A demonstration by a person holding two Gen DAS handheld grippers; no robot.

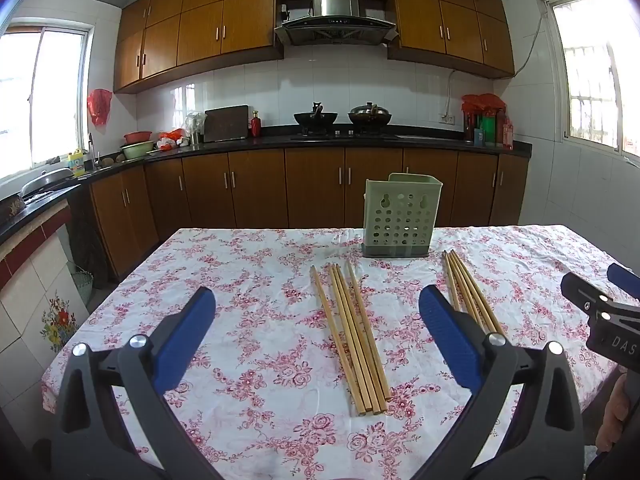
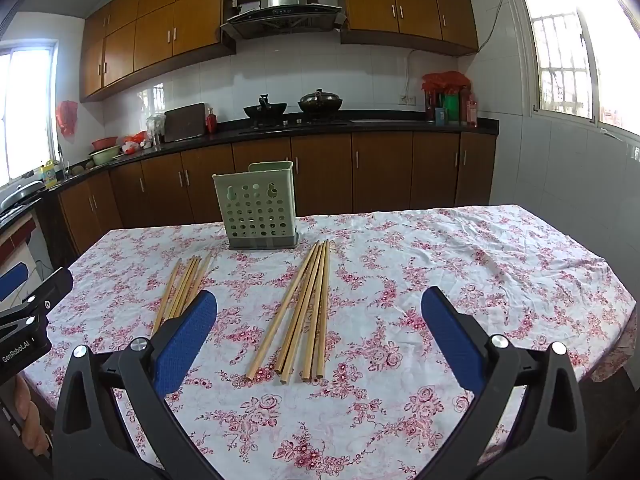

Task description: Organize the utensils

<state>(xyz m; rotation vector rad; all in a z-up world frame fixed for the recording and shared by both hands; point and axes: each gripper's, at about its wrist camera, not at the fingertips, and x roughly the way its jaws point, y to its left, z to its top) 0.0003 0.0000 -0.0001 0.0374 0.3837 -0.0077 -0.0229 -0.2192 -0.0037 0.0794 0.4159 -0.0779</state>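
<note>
A green perforated utensil holder (image 1: 401,216) stands upright on the floral tablecloth (image 1: 260,288); it also shows in the right wrist view (image 2: 258,206). Two bunches of wooden chopsticks lie flat in front of it. The left bunch (image 1: 352,336) lies ahead of my left gripper (image 1: 316,322), which is open and empty above the table. The right bunch (image 2: 306,312) lies ahead of my right gripper (image 2: 319,320), also open and empty. The left bunch shows at the left of the right wrist view (image 2: 182,290). The right bunch shows partly behind my left gripper's right finger (image 1: 470,292).
The right gripper's body (image 1: 604,312) shows at the right edge of the left view, the left gripper's body (image 2: 28,316) at the left edge of the right view. Behind the table run a dark kitchen counter (image 1: 360,140) and wooden cabinets.
</note>
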